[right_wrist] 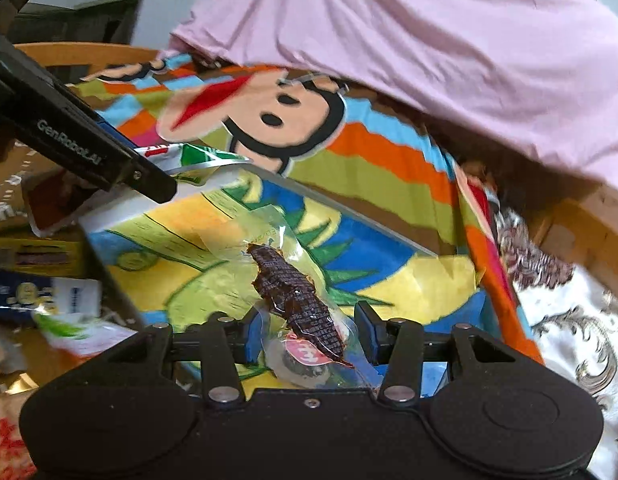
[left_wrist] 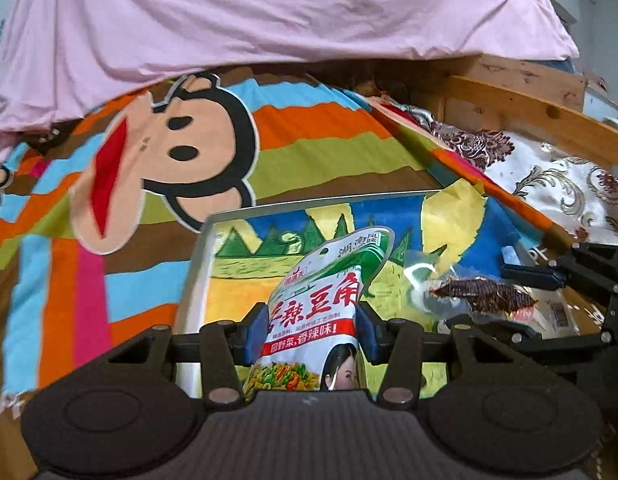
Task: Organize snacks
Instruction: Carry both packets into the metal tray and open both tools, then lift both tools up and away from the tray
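My left gripper (left_wrist: 312,330) is shut on a white and green snack bag (left_wrist: 321,312) with red Chinese writing, held upright over a metal tray (left_wrist: 197,264) with a colourful painted bottom. My right gripper (right_wrist: 312,334) holds a clear packet with a dark brown snack (right_wrist: 297,300) between its blue pads, also above the tray (right_wrist: 349,208). The right gripper and its packet (left_wrist: 485,296) show at the right of the left wrist view. The left gripper's body (right_wrist: 89,148) and its bag (right_wrist: 197,160) show at the upper left of the right wrist view.
The tray lies on a striped cartoon monkey bedspread (left_wrist: 157,152). A pink sheet (left_wrist: 269,12) hangs behind. A wooden bed frame (left_wrist: 529,108) and floral bedding (left_wrist: 557,184) are to the right. Several more snack packs (right_wrist: 41,272) lie left of the tray.
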Demonstrator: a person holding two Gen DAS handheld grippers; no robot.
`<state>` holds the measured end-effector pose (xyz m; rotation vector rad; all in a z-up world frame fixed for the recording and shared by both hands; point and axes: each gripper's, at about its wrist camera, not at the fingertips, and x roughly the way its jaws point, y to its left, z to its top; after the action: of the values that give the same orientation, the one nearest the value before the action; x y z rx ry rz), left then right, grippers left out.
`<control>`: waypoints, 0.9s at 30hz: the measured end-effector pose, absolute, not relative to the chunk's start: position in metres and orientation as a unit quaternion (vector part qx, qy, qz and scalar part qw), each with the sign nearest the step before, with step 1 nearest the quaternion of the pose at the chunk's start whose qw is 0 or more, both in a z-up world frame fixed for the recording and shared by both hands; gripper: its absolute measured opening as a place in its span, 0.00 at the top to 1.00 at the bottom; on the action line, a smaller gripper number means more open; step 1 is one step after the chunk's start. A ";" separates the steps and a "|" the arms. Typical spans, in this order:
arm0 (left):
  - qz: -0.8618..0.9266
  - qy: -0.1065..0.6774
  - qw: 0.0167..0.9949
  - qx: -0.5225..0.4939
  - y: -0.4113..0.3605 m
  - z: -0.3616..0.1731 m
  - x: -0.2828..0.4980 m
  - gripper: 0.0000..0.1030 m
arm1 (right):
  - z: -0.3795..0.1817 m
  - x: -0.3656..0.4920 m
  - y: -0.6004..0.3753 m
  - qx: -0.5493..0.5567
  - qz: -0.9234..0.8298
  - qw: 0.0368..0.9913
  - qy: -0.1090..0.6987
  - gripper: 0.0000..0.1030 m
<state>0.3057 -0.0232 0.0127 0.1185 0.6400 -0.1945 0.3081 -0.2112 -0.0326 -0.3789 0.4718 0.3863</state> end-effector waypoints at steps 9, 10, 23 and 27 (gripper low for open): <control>-0.104 0.337 0.935 0.044 -0.043 -0.029 0.349 0.50 | -0.053 0.331 -0.217 -0.173 0.169 0.929 0.282 0.52; -0.104 0.339 0.934 0.045 -0.044 -0.033 0.352 0.50 | -0.054 0.332 -0.218 -0.171 0.169 0.928 0.285 0.53; -0.125 0.313 0.941 0.031 -0.045 -0.032 0.336 0.17 | -0.044 0.316 -0.238 -0.114 0.166 0.936 0.290 0.26; -0.118 0.296 0.948 0.008 -0.036 -0.022 0.319 0.08 | -0.028 0.300 -0.246 -0.087 0.162 0.948 0.258 0.15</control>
<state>0.3189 -0.0360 -0.0217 0.0157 0.6031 -0.2408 0.3001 -0.2457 -0.0282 -0.1780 0.5260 0.3294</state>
